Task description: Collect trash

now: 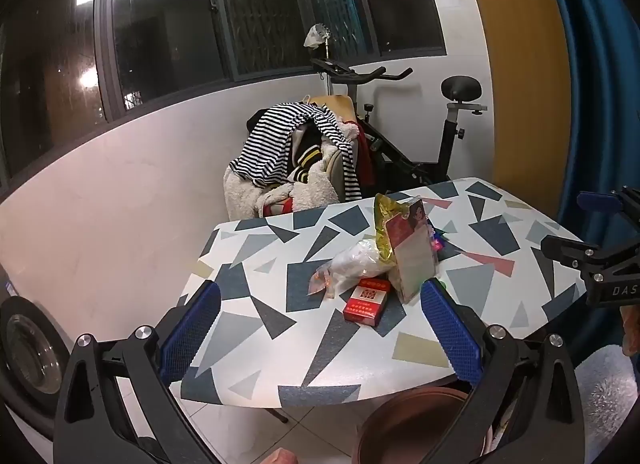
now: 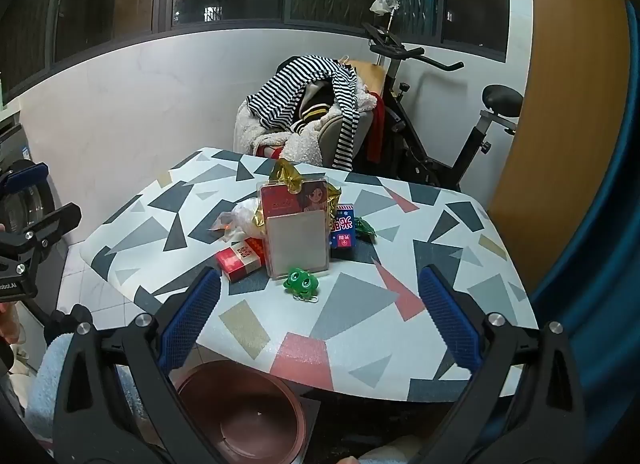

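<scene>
The left gripper (image 1: 320, 328) is spread wide with nothing between its blue ribbed pads (image 1: 192, 334), hovering over the near edge of a small table (image 1: 500, 248) covered in grey, navy, pink and tan triangles. The right gripper (image 2: 320, 312) is equally wide and empty, hanging over the same near edge. Neither touches anything.

The trash sits in one cluster near the table's middle, at about twelve o'clock from each gripper. In the left view, a red cigarette pack (image 1: 365, 303) with gold characters too small to read lies closest, a crumpled clear plastic bag (image 1: 352, 264) touching it at eleven o'clock. A clear card sleeve (image 1: 412, 252) stands upright at one o'clock from the pack, showing a cartoon girl on red above a blank grey panel. Crinkled gold foil (image 1: 382, 223) rises behind it.

The right view faces the sleeve squarely and shows what the left view hides or barely shows: a green frog-eyed toy (image 2: 301, 284) lying just in front of the sleeve, a blue and red box (image 2: 343, 229) with large white Chinese characters at three o'clock, and a dark green wrapper (image 2: 365, 227) beyond that.

Below the table edge sits a round reddish-brown bin (image 2: 240, 412), at six o'clock.

Each view catches the other gripper at its edge: the right one's body reads "DAS", cut off by the frame; the left one's reads "obboAI", partly cut off.

Behind the table: a clothes-heaped chair (image 1: 296, 159), an exercise bike (image 1: 420, 135), dark windows (image 1: 160, 23).
</scene>
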Demonstrator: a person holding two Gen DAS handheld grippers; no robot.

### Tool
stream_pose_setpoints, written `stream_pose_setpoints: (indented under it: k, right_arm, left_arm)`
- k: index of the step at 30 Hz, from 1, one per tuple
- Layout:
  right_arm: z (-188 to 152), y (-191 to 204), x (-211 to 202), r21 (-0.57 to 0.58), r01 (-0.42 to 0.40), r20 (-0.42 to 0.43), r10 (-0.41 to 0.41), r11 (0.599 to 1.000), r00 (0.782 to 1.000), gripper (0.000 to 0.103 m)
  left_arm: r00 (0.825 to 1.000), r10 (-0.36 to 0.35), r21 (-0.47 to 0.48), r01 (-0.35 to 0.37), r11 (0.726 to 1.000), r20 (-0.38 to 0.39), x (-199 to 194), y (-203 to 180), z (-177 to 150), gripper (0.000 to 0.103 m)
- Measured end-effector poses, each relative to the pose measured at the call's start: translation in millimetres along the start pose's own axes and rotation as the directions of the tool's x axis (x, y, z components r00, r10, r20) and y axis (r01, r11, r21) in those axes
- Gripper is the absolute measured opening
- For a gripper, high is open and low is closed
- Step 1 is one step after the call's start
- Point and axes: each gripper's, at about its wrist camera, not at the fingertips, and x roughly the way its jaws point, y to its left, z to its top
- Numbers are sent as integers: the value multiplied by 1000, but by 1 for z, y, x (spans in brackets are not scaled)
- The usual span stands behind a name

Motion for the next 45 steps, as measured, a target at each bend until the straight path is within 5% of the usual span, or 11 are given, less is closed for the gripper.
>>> stream_pose_setpoints:
  k: [45]
  right_arm:
    - [8,-5,-6,-1,8,-2,-8,1000,1000,97]
  left_arm:
    - [1000,-7,-3,7,1000,5,-1,0,1,98]
